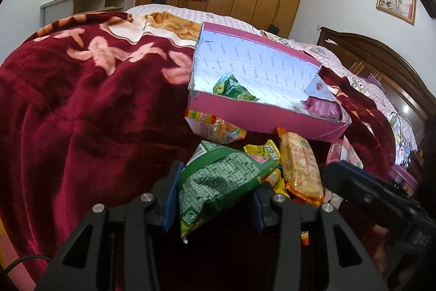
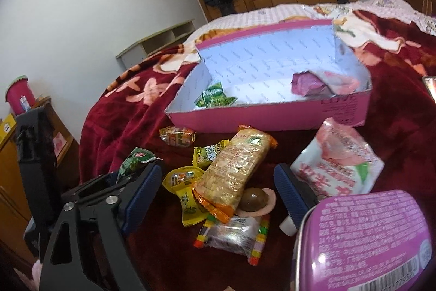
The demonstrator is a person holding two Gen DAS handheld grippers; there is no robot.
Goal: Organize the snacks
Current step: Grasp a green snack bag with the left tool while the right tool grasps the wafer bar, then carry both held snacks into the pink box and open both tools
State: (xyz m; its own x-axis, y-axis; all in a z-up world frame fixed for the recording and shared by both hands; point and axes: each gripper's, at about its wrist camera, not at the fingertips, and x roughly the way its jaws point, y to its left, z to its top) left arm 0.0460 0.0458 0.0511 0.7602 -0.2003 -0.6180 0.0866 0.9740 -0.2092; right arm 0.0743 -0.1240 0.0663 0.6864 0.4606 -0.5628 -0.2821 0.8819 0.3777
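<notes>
On near blanket (image 1: 81, 113), left gripper (image 1: 212, 198) clamps crinkly green bag (image 1: 218, 182); right gripper (image 2: 220, 190) gapes over crackers (image 2: 231, 171); cardboard box (image 2: 245, 119) beyond.

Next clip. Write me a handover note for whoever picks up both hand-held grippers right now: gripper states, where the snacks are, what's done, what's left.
Left hand-held gripper: shut on the green snack bag, lifted over the blanket.
Right hand-held gripper: open, empty, above the loose pile.
Pink box: already holds a small green packet and a pink packet.
Left: box the green bag, cracker pack, pink-white bag, yellow packets, the rest.
</notes>
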